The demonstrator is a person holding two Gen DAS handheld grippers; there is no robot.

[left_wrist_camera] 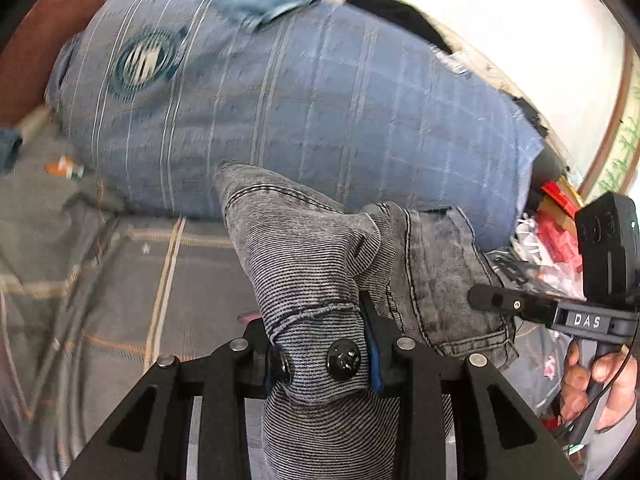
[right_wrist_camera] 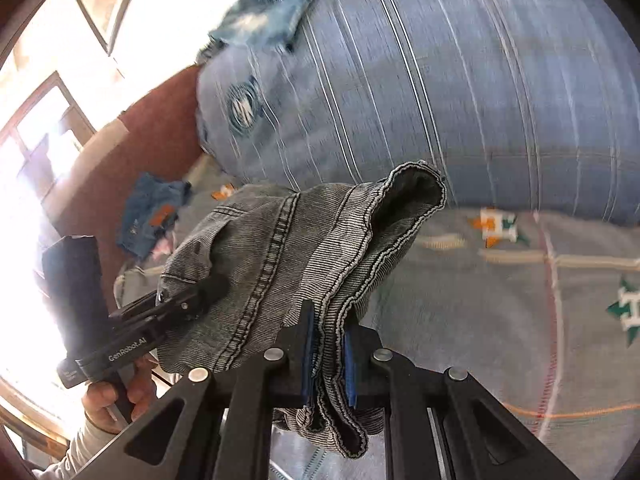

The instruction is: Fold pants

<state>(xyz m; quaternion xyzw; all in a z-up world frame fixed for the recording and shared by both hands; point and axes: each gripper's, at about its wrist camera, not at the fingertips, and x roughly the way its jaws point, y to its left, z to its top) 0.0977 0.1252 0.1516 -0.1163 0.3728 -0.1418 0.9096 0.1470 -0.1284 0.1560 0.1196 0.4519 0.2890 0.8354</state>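
Grey washed-denim pants (left_wrist_camera: 320, 280) are filling the near foreground of both wrist views, bunched and lifted off the bedding. Between the jaws of the left gripper (left_wrist_camera: 320, 360), the buttoned waistband is being clamped, two dark metal buttons (left_wrist_camera: 344, 360) showing on the pinched band; the rest of the denim is draping away toward twelve o'clock and toward three o'clock, where a stitched pocket is hanging. In the right wrist view, the right gripper (right_wrist_camera: 328, 360) is clenched on a folded edge of the same pants (right_wrist_camera: 288, 264), its blue-padded fingers (right_wrist_camera: 308, 352) pressing several layers of hem, while an open leg cuff is curling up at one o'clock.

Each gripper is appearing in the other's view: the right one at three o'clock in the left view (left_wrist_camera: 500, 300), held by a hand (left_wrist_camera: 592, 384), and the left one at nine o'clock in the right view (right_wrist_camera: 188, 300), its tip touching the grey denim, with a hand (right_wrist_camera: 116, 396) beneath it.

Behind the pants, a large blue pillow with pale woven stripes (left_wrist_camera: 300, 100) is lying across the bed from ten to two o'clock. A pale blue distressed denim garment (right_wrist_camera: 264, 20) is resting on its far side at eleven o'clock. A grey bedsheet with cream and orange lines (left_wrist_camera: 120, 280) is spreading beneath. A small dark blue denim piece (right_wrist_camera: 152, 212) is lying at nine o'clock near a red-brown headboard (right_wrist_camera: 160, 128). Red packaging clutter (left_wrist_camera: 560, 220) is sitting at three o'clock, beside the pillow's end.
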